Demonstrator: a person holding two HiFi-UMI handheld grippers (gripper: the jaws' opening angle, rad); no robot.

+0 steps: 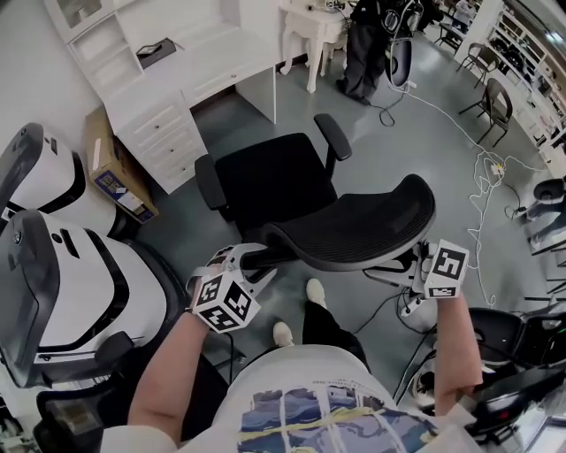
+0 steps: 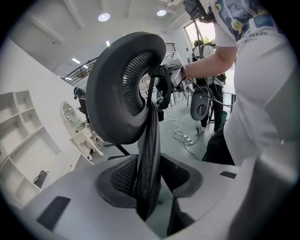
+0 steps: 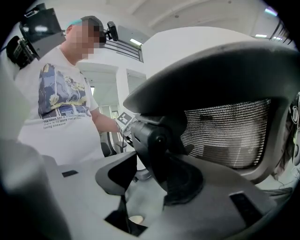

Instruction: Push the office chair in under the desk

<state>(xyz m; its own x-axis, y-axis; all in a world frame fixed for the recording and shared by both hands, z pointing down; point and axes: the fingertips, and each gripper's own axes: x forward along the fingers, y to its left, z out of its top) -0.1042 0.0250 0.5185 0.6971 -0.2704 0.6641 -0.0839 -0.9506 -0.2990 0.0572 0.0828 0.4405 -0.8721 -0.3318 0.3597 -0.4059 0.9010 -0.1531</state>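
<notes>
A black office chair stands in front of me in the head view, seat (image 1: pixel 274 181) toward the white desk (image 1: pixel 168 115) and curved mesh backrest (image 1: pixel 363 226) toward me. The desk's knee space (image 1: pixel 237 99) lies beyond the chair. My left gripper (image 1: pixel 243 258) is at the backrest's left end; in the left gripper view its jaws (image 2: pixel 149 180) are shut on the thin mesh edge (image 2: pixel 149 154). My right gripper (image 1: pixel 414 265) is at the right end; in the right gripper view its jaws (image 3: pixel 154 180) clamp the black frame joint (image 3: pixel 157 140) beside the mesh (image 3: pixel 225 131).
White and grey padded seats (image 1: pixel 80 283) crowd the left, with a cardboard box (image 1: pixel 110 168) against the desk drawers. Cables (image 1: pixel 478 177) trail over the grey floor at right. A small white table (image 1: pixel 314 26) and a standing person (image 1: pixel 363 44) are at the back.
</notes>
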